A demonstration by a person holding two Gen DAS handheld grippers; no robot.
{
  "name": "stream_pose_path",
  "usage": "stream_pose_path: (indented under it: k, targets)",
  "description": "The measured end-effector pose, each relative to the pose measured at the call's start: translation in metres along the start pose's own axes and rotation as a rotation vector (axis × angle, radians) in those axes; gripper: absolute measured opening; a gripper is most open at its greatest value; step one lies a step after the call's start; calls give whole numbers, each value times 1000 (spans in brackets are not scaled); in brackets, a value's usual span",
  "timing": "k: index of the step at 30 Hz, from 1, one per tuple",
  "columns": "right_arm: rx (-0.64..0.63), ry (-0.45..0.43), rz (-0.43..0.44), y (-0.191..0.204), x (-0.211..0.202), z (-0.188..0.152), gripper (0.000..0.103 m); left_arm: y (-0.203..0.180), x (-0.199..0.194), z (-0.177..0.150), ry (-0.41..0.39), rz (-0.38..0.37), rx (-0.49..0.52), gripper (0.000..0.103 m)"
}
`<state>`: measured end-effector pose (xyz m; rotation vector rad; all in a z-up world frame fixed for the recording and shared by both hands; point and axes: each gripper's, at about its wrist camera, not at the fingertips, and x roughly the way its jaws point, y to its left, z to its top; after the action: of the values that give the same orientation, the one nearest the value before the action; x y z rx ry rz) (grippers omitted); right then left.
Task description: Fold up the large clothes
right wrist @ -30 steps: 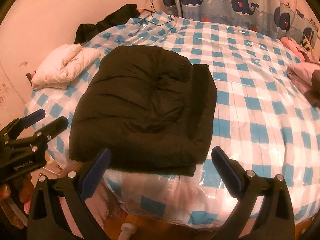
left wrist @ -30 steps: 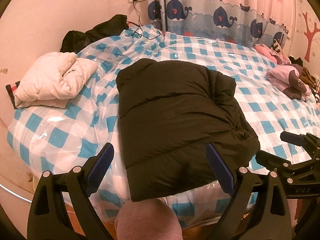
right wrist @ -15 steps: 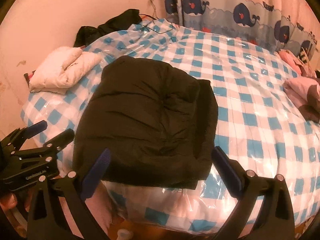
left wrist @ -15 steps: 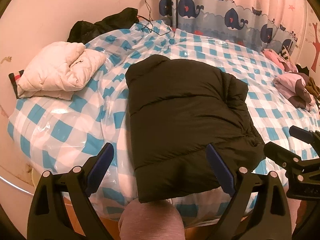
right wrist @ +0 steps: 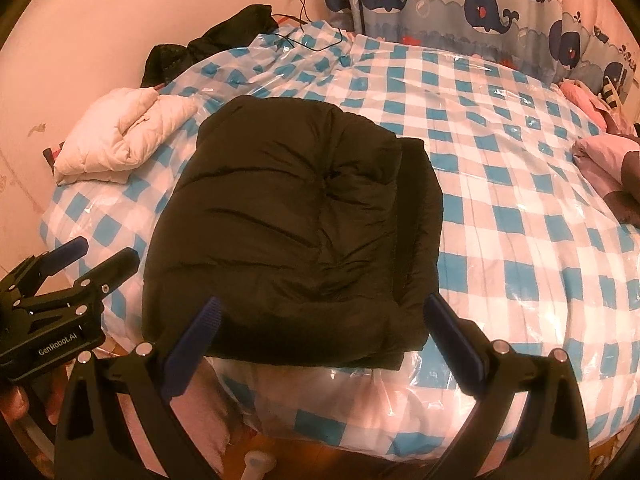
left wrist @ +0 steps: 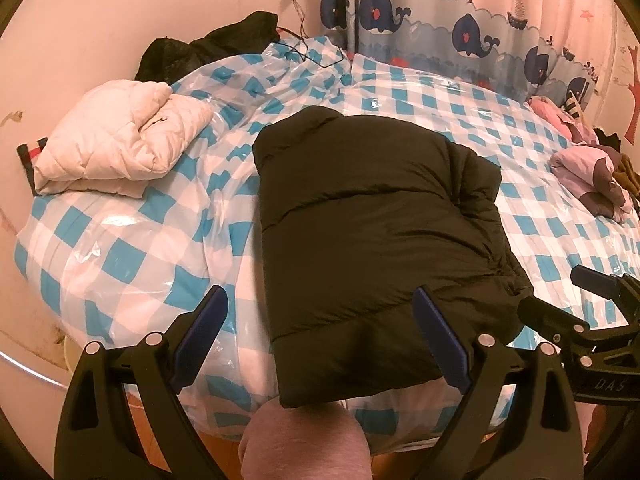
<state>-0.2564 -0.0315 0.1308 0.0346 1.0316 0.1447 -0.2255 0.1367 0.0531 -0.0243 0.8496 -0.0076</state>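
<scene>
A black puffer jacket (left wrist: 376,240) lies folded into a thick rectangle on the near part of the bed, its front edge hanging at the mattress edge. My left gripper (left wrist: 320,340) hovers open just in front of that edge, holding nothing. In the right wrist view the same jacket (right wrist: 292,232) fills the middle. My right gripper (right wrist: 326,320) is open, its fingers on either side of the jacket's near edge. Each gripper also shows in the other's view, the right gripper (left wrist: 560,292) beside the jacket's right corner and the left gripper (right wrist: 102,252) off its left side.
The bed (left wrist: 120,256) has a blue and white checked cover under clear plastic. A folded white puffer jacket (left wrist: 120,140) lies at the left, dark clothes (left wrist: 208,48) at the back, pink clothes (left wrist: 588,176) at the right. The person's leg (left wrist: 304,440) is against the bed front.
Both wrist views have drifted slightly, showing more of the wall and curtain. The jacket lies unmoved and both grippers have stayed open.
</scene>
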Motion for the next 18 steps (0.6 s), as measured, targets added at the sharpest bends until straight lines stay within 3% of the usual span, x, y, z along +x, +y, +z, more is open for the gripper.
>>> stream_pose_path:
  k: [18]
  targets:
    - [44,17,36,6,5,-3,97,-1,-1,-3,-2,7,7,92]
